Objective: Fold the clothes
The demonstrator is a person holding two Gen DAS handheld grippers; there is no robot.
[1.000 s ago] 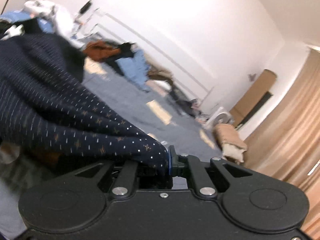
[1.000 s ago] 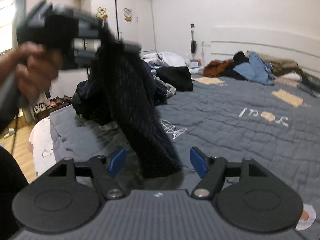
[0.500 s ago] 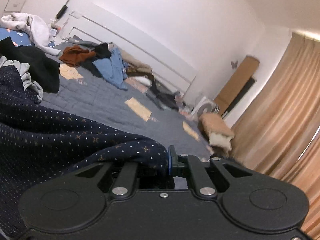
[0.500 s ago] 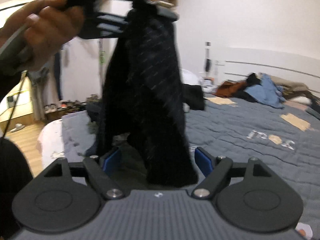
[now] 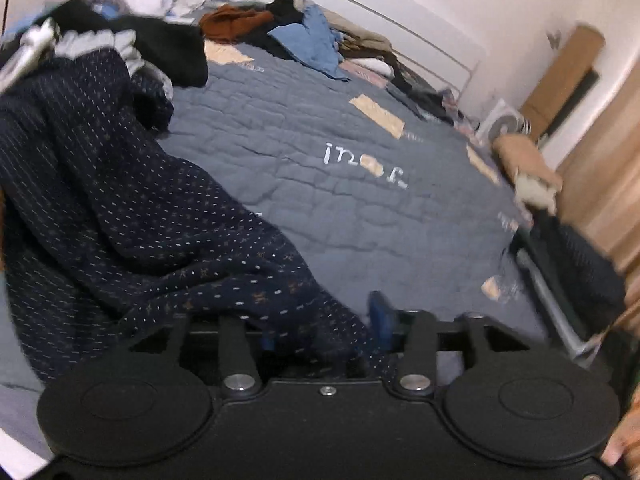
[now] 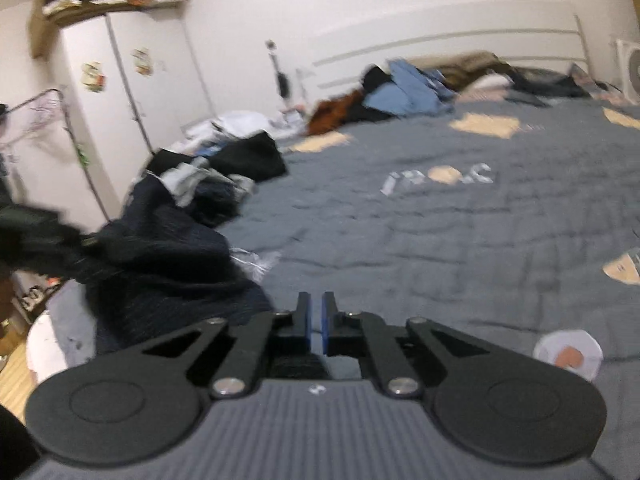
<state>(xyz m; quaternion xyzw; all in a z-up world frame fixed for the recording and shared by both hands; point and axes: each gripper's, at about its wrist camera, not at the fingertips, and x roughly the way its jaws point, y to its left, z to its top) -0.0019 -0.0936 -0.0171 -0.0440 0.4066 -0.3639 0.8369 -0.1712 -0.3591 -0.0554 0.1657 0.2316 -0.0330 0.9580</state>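
Clothes come first here: a dark blue dotted garment (image 5: 132, 216) sprawls over the near edge of the grey quilt (image 5: 320, 184), stretching away to the left of the left gripper (image 5: 324, 330) and draping right across its front. Its jaws are opening, the cloth lying loose between them with the blue pad on the right standing clear of the fabric. Further ahead of that gripper, a heap of black and grey clothes (image 5: 160, 48) sits at the garment's far end, and beyond it a rust and light blue pile (image 5: 288, 28) lies against the headboard. Off to the right a fan (image 5: 504, 126) stands beside the bed. The right gripper (image 6: 315, 320) hovers above bare quilt, its blue pads (image 6: 306, 320) drawn together on nothing, the dark garment bunched just to its left.
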